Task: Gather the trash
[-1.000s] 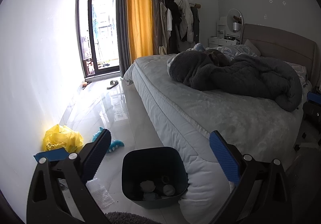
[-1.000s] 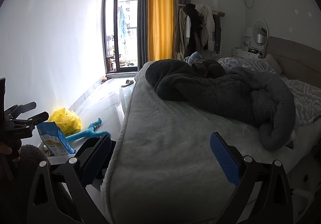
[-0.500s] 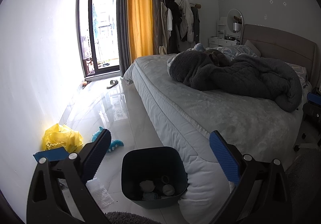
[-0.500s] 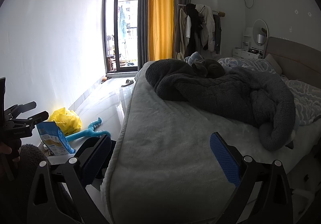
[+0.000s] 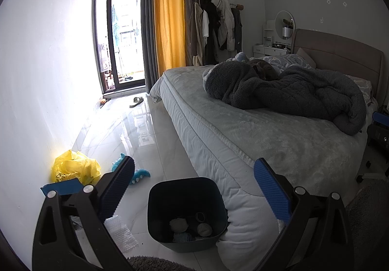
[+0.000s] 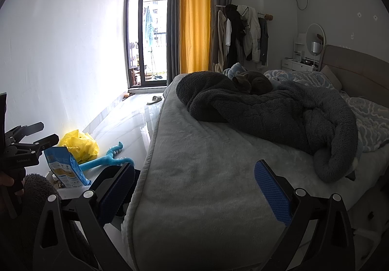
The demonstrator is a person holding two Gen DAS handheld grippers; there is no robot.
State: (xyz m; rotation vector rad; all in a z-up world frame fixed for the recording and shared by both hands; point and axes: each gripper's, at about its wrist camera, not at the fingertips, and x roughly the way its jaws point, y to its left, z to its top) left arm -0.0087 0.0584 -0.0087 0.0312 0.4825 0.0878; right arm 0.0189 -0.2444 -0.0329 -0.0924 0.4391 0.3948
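A dark bin (image 5: 186, 188) stands on the floor at the bed's corner, with crumpled bits at its bottom. My left gripper (image 5: 194, 186) hangs open above it, nothing between its blue pads. On the floor to the left lie a yellow plastic bag (image 5: 75, 169), a blue packet (image 5: 62, 186) and a piece of bubble wrap (image 5: 120, 233). My right gripper (image 6: 194, 188) is open over the bed's corner, holding nothing. In the right wrist view the yellow plastic bag (image 6: 79, 143) and blue packet (image 6: 64, 166) show at left, beside the left gripper's body (image 6: 22, 147).
A large bed (image 5: 267, 137) with a heaped grey blanket (image 5: 287, 91) fills the right side. A blue plush toy (image 5: 132, 172) lies on the glossy white floor, a slipper (image 5: 136, 101) near the balcony door. A grey rug edge (image 5: 150, 262) is below. A cat (image 6: 252, 82) sleeps on the bed.
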